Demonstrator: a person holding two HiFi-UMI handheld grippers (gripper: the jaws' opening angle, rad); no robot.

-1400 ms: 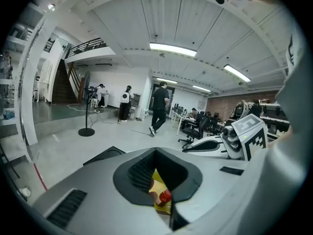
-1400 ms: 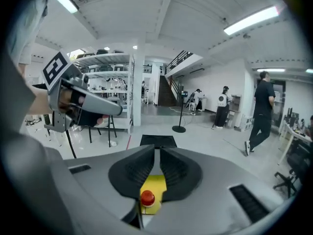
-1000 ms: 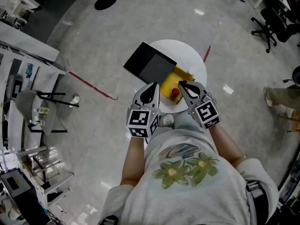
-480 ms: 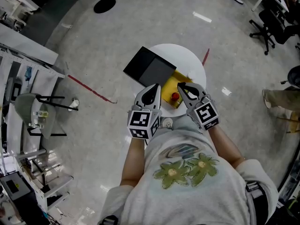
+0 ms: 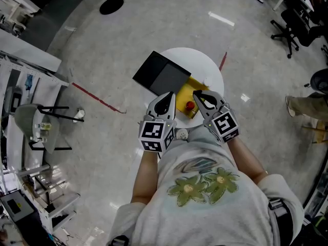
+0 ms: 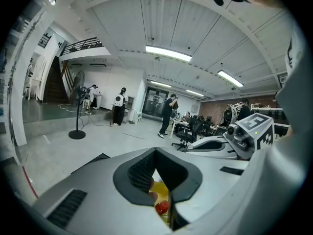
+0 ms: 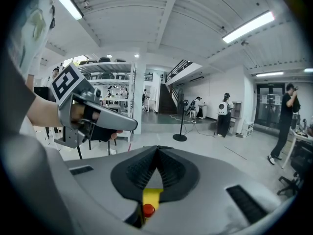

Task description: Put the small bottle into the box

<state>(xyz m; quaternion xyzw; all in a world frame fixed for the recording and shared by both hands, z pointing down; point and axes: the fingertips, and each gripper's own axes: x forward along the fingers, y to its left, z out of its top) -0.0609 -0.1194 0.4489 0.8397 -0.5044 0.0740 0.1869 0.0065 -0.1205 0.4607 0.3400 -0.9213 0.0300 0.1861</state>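
1. Small bottle (image 5: 190, 105), of which only a round red top shows, stands on the near part of a flat yellow piece (image 5: 184, 94). That piece lies just beside the black flat rectangular box (image 5: 163, 76), on the box's side towards the person. I cannot tell whether the yellow piece is a tray or a pad.
2. The black box lies on a round white surface (image 5: 201, 60), one corner reaching past the rim.
3. The left claw (image 5: 168, 94) is closed, its ribbed pads meeting in a point with nothing between them. It hovers at the near corner of the black box, over the left edge of the yellow piece. In the left gripper view the red top shows below the jaws.
4. The right claw (image 5: 197, 93) is also closed and empty, the tips pressed together. It hangs farther from the black box than the left one, over the yellow piece just right of the bottle. Neither claw touches the bottle.
5. The two claws point towards the black box, side by side and near each other.
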